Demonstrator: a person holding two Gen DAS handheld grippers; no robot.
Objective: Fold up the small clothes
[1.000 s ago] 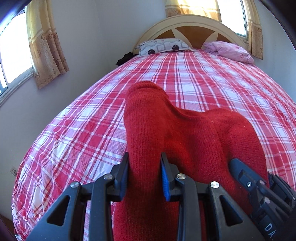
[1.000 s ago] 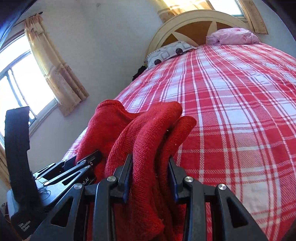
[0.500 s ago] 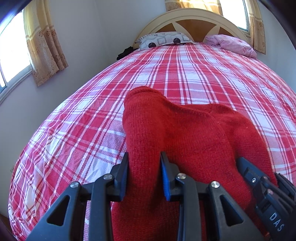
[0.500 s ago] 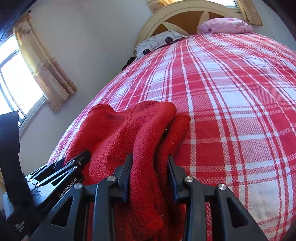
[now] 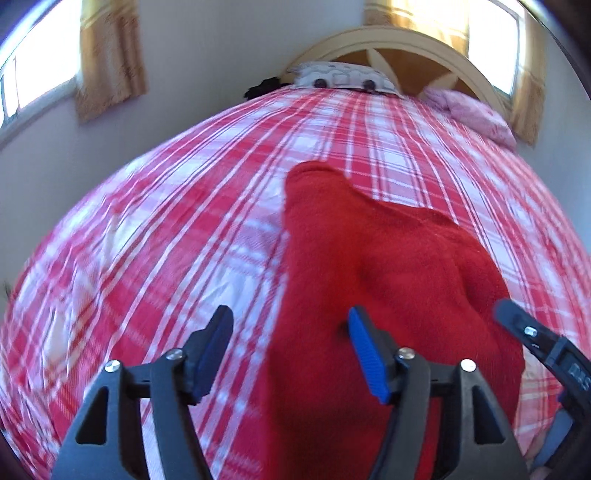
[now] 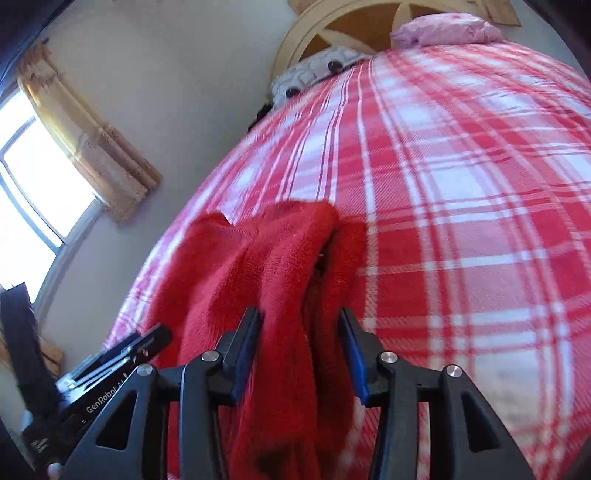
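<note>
Since a second ago my left gripper (image 5: 290, 334) has just been opening: its jaws then pinched the red knit garment (image 5: 388, 266), and now the left pad stands clear of the cloth over bare bedspread while the right blue pad touches the fabric's top. I read it as released. The camera has also swung, so the garment now sits right of centre in the left wrist view.

The bed's red-and-white plaid spread (image 5: 166, 229) fills most of both views, running back to a curved wooden headboard (image 5: 406, 48) with a patterned grey pillow (image 5: 340, 75) and a pink bundle (image 6: 447, 29) against it. Curtained windows (image 6: 40, 184) flank the bed.

The garment lies bunched on the near part of the spread, a rounded end reaching toward the headboard.

My right gripper (image 6: 301, 332) has also been opening; a thick fold of the knit hangs between its jaws, both pads close against the cloth, so I take it as grasping.
</note>
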